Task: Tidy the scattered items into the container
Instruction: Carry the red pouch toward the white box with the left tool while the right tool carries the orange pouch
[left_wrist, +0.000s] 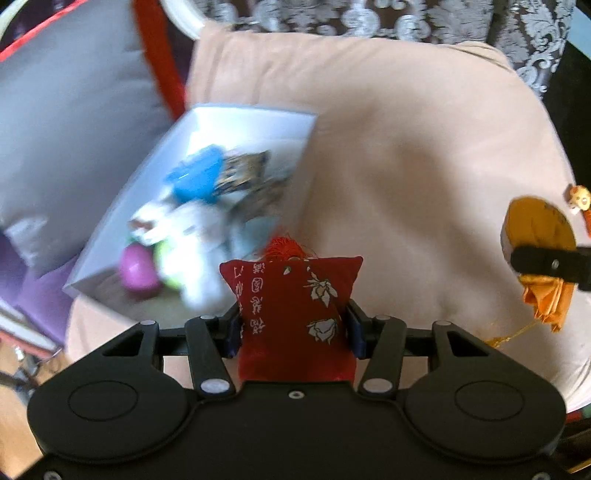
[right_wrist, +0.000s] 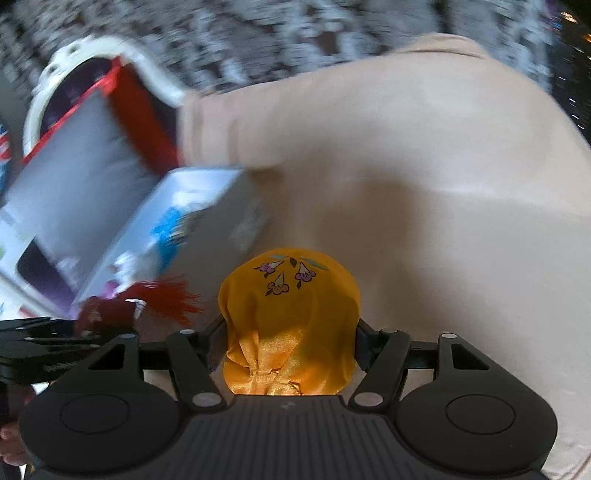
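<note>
My left gripper (left_wrist: 293, 332) is shut on a red cloth sachet (left_wrist: 295, 314) with white lettering, flowers and a red tassel, held above the beige cushion just right of the white box (left_wrist: 255, 118). The box holds a blue item (left_wrist: 195, 177), a pink ball (left_wrist: 138, 273), white items and patterned packets. My right gripper (right_wrist: 290, 347) is shut on a yellow satin pouch (right_wrist: 288, 317) with embroidered flowers. That pouch also shows at the right edge of the left wrist view (left_wrist: 535, 236). The red sachet shows at the left of the right wrist view (right_wrist: 110, 306).
A beige cushion (left_wrist: 406, 166) covers most of the surface. A grey cushion with red trim (left_wrist: 74, 103) lies left of the box. A small toy figure (left_wrist: 578, 197) sits at the far right. Patterned fabric (left_wrist: 369, 14) lies behind.
</note>
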